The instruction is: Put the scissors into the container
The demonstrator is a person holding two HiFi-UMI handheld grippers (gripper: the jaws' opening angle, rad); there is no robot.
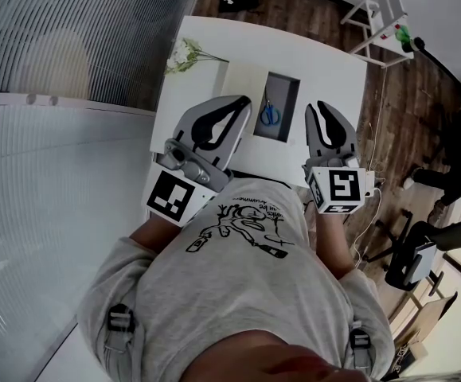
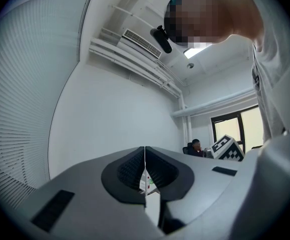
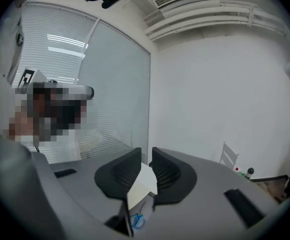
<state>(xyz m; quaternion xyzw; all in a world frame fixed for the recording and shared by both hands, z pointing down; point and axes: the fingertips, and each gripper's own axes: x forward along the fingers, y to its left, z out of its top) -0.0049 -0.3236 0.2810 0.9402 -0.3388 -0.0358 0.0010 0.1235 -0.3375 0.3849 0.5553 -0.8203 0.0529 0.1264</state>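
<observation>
Blue-handled scissors [image 1: 270,114] lie inside the dark hollow of a white box container [image 1: 290,94] on the white table [image 1: 330,70]. Both grippers hover above the table's near edge, on either side of the container and apart from it. My left gripper [image 1: 243,100] is shut, jaws meeting in a line, nothing held; its view [image 2: 145,156] points at the wall and ceiling. My right gripper [image 1: 318,107] stands open by a narrow gap with nothing between the pads. Through that gap [image 3: 146,156] the white container [image 3: 143,181] and the scissors [image 3: 137,219] show below.
A sprig of white flowers [image 1: 184,54] lies at the table's left corner. A glass partition with blinds [image 1: 71,38] runs along the left. A white rack [image 1: 377,10] with a green bottle [image 1: 405,35] stands beyond the table; an office chair base [image 1: 417,257] is at right.
</observation>
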